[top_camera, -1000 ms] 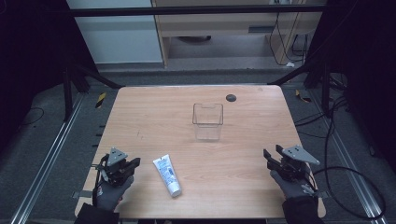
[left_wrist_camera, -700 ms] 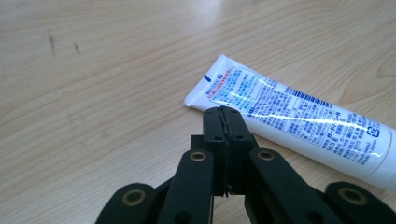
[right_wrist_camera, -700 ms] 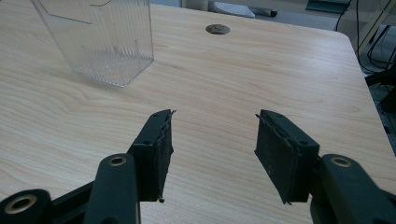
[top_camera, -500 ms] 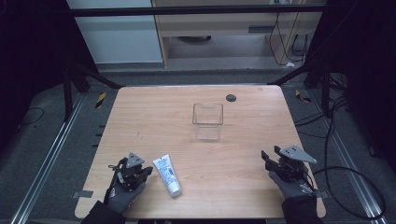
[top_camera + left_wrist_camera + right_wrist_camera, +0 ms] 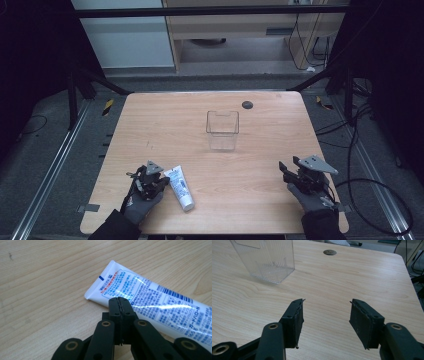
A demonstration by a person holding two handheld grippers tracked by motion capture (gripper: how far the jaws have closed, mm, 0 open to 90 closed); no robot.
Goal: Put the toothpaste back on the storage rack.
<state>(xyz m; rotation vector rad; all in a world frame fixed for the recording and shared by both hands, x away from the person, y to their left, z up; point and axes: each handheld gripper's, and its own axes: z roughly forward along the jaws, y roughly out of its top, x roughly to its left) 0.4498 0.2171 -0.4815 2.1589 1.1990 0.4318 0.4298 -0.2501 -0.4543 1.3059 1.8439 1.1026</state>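
Note:
A white toothpaste tube (image 5: 181, 187) with blue print lies flat near the table's front left; in the left gripper view the tube (image 5: 155, 302) runs from its crimped end off to the right. My left gripper (image 5: 161, 181) sits just left of it, and its jaws (image 5: 119, 300) are pressed together with nothing between them, tips right at the tube's crimped end. At the front right, my right gripper (image 5: 284, 168) rests low over bare wood. Its jaws (image 5: 325, 303) have just been opening and stand apart with nothing between them.
A clear plastic box (image 5: 222, 130) stands upright at the table's middle, seen at upper left as the box (image 5: 265, 260) in the right gripper view. A dark round disc (image 5: 247, 104) lies behind it. The wooden table (image 5: 150, 125) ends in dark floor, rails and cables.
My left hand has slid right across the table's front and down, ending against the tube. The right hand has stayed where it was.

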